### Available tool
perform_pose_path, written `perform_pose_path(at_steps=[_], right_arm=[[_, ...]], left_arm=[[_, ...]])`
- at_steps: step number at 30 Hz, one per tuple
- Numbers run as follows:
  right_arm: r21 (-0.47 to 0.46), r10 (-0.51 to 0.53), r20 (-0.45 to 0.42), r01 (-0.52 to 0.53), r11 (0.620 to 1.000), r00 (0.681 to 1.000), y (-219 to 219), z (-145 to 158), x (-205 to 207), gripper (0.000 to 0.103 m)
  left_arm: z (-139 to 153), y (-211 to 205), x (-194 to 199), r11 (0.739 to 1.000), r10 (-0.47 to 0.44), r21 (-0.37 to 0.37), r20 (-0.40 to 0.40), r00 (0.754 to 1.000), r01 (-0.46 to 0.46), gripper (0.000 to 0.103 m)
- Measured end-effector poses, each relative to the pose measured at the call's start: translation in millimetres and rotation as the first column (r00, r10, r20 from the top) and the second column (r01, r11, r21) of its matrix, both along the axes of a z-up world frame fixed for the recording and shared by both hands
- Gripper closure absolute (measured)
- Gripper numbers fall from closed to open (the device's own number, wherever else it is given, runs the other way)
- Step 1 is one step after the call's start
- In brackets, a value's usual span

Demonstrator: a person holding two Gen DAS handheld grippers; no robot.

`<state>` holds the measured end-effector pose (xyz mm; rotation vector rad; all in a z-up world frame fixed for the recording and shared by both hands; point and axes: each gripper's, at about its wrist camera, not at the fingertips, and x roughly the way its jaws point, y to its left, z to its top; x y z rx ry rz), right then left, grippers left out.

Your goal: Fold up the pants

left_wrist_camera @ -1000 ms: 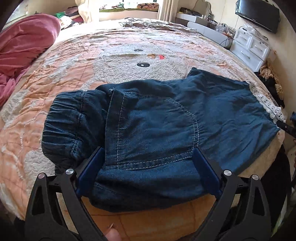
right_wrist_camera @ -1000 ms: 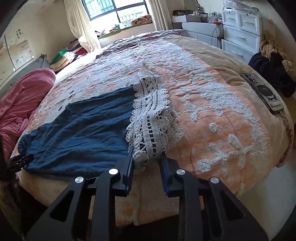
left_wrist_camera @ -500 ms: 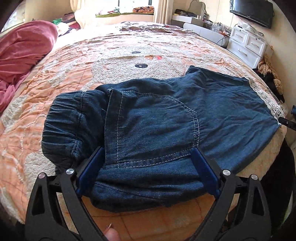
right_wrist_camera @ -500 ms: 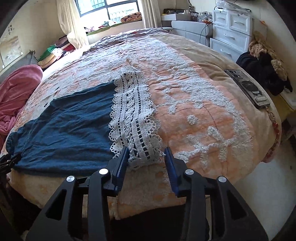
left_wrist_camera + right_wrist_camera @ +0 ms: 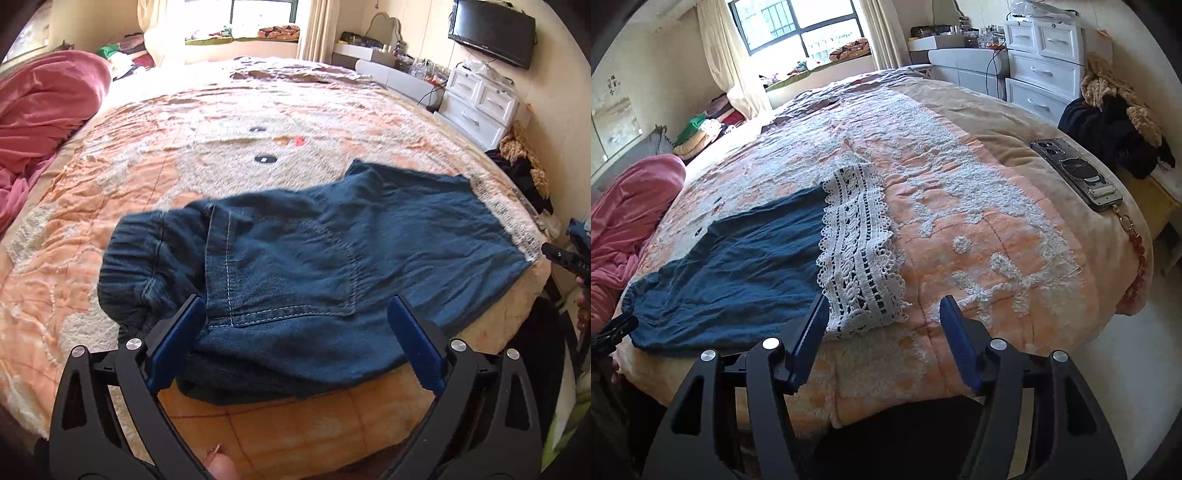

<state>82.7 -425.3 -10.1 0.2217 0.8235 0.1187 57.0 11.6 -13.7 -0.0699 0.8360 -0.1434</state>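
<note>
left gripper (image 5: pixel 293 334): jaws spread wide, straddling waist end of dark blue denim pants (image 5: pixel 295 266). right gripper (image 5: pixel 882 325): jaws apart, empty, at white lace hem (image 5: pixel 860 251). pants lie flat along near edge of peach-and-white tufted bedspread (image 5: pixel 979 229); bedroom with white drawer unit (image 5: pixel 1039 59), black phone (image 5: pixel 1076 173).

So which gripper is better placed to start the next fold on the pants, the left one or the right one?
Probably the left gripper: its open jaws already straddle the waistband end of the pants. The right gripper, also open, sits at the bed's edge just short of the lace hem, holding nothing.
</note>
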Motion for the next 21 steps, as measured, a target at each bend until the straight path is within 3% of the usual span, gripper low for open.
perform_pose_path(at_steps=[4,9,21], right_arm=[[0.054,-0.010,0.041,0.007,0.999,0.999,-3.1,13.4,-8.0,0.032],[0.057,-0.006,0.086,0.001,0.998,0.996,-0.8,26.6,-14.9,0.023],[0.097,-0.024,0.096,0.015,0.995,0.995,-3.1,25.1,-16.5,0.015]], left_arm=[[17.0,-15.2,5.7,0.999,-0.040,0.000,0.021,0.999,0.040,0.010],[34.3,-41.7,20.1,0.994,-0.106,0.006,0.042,0.993,0.106,0.010],[55.1,-133.0,65.5,0.956,-0.295,0.025,0.055,0.954,0.294,0.010]])
